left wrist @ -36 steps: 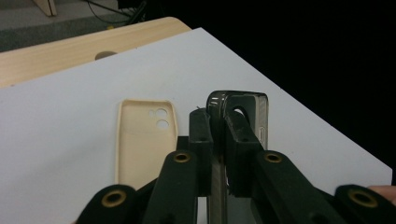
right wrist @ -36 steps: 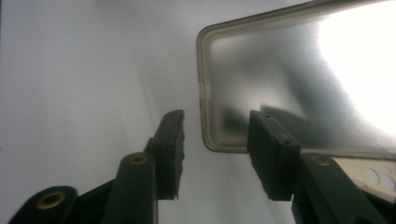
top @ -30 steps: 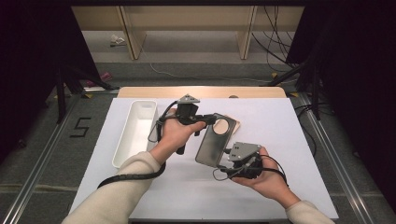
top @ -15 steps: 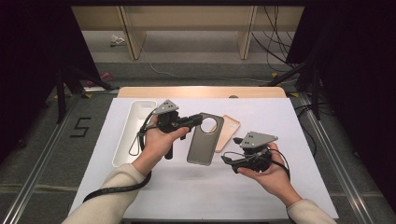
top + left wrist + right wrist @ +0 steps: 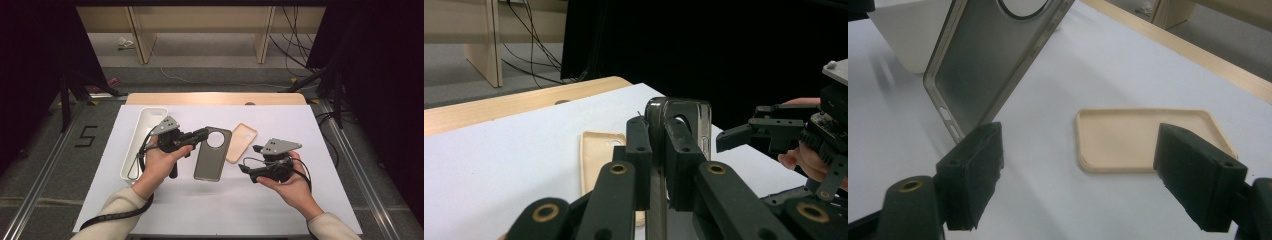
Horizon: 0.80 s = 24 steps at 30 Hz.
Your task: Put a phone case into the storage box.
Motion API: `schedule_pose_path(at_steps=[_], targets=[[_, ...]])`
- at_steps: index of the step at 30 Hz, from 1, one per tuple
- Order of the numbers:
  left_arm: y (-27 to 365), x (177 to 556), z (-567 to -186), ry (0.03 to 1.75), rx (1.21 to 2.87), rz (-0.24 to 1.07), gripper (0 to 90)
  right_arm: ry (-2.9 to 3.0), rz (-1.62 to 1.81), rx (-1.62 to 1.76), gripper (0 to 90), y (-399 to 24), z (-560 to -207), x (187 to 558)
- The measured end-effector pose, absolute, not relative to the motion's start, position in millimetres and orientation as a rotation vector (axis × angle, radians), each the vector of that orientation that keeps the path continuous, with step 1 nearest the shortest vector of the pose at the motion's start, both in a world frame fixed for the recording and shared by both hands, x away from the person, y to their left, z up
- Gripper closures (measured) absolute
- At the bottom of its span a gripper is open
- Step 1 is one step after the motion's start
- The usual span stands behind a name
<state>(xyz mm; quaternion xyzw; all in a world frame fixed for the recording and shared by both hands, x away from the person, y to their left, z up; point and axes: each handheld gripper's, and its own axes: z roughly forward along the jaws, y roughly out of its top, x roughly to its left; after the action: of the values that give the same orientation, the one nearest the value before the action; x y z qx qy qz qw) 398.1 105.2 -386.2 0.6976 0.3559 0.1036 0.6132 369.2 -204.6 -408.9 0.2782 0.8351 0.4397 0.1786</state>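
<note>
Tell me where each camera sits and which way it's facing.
High view: above the table, looking forward and down; both forearms enter below.
Left gripper view: on the left gripper, looking along shut jaws clamping the grey phone case.
Right gripper view: on the right gripper, jaws open.
All share the grey case and the beige case.

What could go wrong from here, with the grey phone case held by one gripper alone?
1. The left gripper pinches the grey phone case at its top edge alone, so the case may swing or slip out.
2. The right gripper, jaws just opened, is empty near the case's lower end; a careless move might knock it.
3. The beige case lies beside it and might get dragged.
</note>
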Motion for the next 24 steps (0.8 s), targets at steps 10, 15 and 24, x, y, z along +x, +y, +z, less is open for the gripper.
schedule_pose_path(at_steps=[10,15,24], targets=[[109,389,-396,0.801,1.617,0.267,82.2,2.358,1.259,0.806,20.7,-204,-409,369],[110,387,-398,0.796,1.619,0.278,82.2,2.359,1.263,0.810,20.7,-204,-409,369],[121,389,-387,0.790,1.576,0.313,82.2,2.354,1.271,0.810,20.6,-204,-409,369]])
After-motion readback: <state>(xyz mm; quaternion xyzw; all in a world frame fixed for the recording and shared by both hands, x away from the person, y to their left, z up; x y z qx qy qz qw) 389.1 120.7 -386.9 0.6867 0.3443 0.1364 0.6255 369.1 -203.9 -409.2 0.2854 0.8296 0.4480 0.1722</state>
